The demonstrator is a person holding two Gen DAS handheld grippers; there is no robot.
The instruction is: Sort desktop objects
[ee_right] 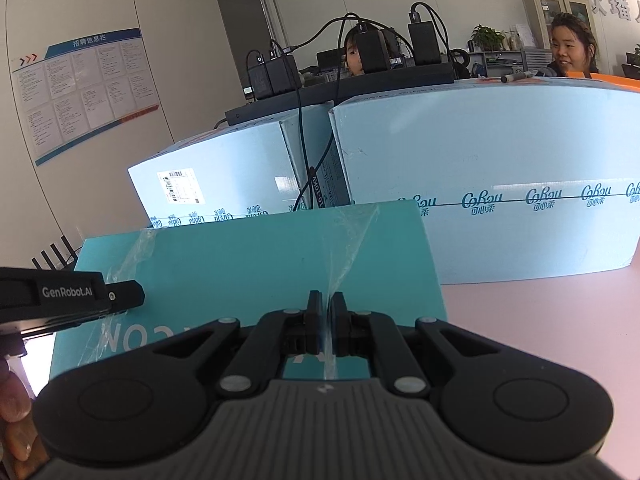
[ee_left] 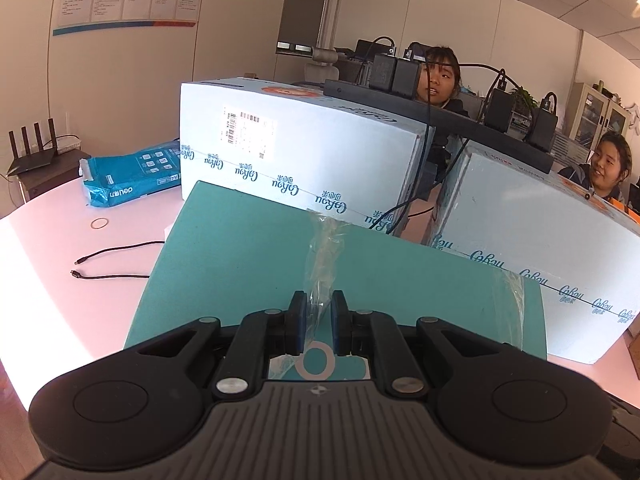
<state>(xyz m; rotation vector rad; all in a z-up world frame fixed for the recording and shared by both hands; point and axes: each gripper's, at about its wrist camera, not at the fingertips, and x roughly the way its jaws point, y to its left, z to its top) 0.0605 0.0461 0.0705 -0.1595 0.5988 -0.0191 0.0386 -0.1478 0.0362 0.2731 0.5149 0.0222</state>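
A pale pink table (ee_left: 48,240) is seen beneath everything. Two large light-blue cartons stand on it side by side: the left carton (ee_left: 296,148) with a white barcode label, and the right carton (ee_right: 500,160), with a narrow gap between them where black cables hang down. A long black power strip (ee_left: 420,106) is laid across the tops of both cartons, with several black adapters plugged into it.

In front of the cartons a teal box (ee_left: 248,264) is held tilted, its far edge close against the left carton. Loose clear plastic wrap (ee_left: 324,256) is seen standing up from its top face. The left gripper (ee_left: 319,308) is nearly closed, and a fold of that wrap is pinched between its blue pads. The right gripper (ee_right: 327,312) is likewise closed to a thin slit on another strip of the wrap, over the right part of the box. The left gripper's body is visible at the left edge of the right wrist view.

Further left on the table a blue packet (ee_left: 132,176) is lying beside the left carton. A black router (ee_left: 30,156) with four antennas stands on a dark cabinet behind it. A thin black cable (ee_left: 116,264) and a rubber band (ee_left: 99,223) are lying on the table, well apart from the box.
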